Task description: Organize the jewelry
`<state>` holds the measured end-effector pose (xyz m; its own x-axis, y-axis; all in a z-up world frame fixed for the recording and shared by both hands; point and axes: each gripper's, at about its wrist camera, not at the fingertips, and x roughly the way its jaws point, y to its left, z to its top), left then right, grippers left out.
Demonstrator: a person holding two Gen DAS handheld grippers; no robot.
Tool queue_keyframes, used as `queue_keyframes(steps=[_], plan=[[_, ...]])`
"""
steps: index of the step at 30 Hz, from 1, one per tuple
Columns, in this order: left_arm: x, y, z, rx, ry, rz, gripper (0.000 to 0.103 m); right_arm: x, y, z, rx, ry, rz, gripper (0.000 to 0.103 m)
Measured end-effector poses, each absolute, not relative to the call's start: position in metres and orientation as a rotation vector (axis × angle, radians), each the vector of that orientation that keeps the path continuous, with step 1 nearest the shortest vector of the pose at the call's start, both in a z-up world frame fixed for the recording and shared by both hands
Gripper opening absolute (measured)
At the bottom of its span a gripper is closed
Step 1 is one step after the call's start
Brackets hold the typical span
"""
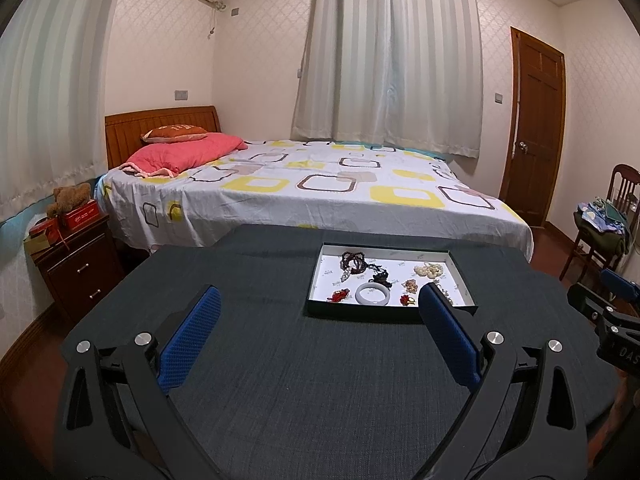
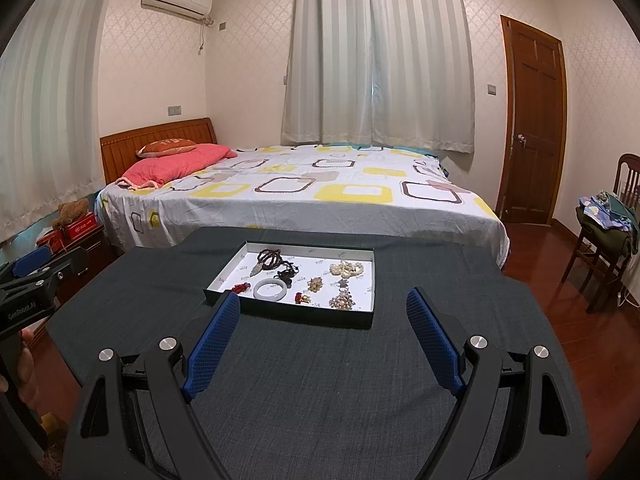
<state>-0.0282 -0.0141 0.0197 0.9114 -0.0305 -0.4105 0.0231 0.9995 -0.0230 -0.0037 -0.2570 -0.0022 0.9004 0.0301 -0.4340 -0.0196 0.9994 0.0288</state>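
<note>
Dark grey cloth table stands at the bed's foot; jewelry tray toward its far edge. Left gripper and right gripper both gape empty, near of the tray, bare cloth between.

Left tool: jaws stand wide apart, nothing between the blue pads. The tool is aimed forward and tilted slightly downward, raised clear of the worktop.

Right tool: jaws likewise spread wide, blue pads empty, same forward, slightly downward attitude, clear of the worktop.

The two tools sit side by side, apart; each appears at the edge of the other's view. At the left edge of the right wrist view, fingers, probably of the left hand, wrap the handle of the left tool.
</note>
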Motion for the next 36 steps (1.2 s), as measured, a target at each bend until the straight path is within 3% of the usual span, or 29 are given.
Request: queue_keyframes(steps=[36], plan=[[-0.003, -0.005, 0.002, 0.009, 0.476, 0.000, 0.099, 0.000, -0.247, -0.026, 0.036, 0.493, 0.024, 0.082]])
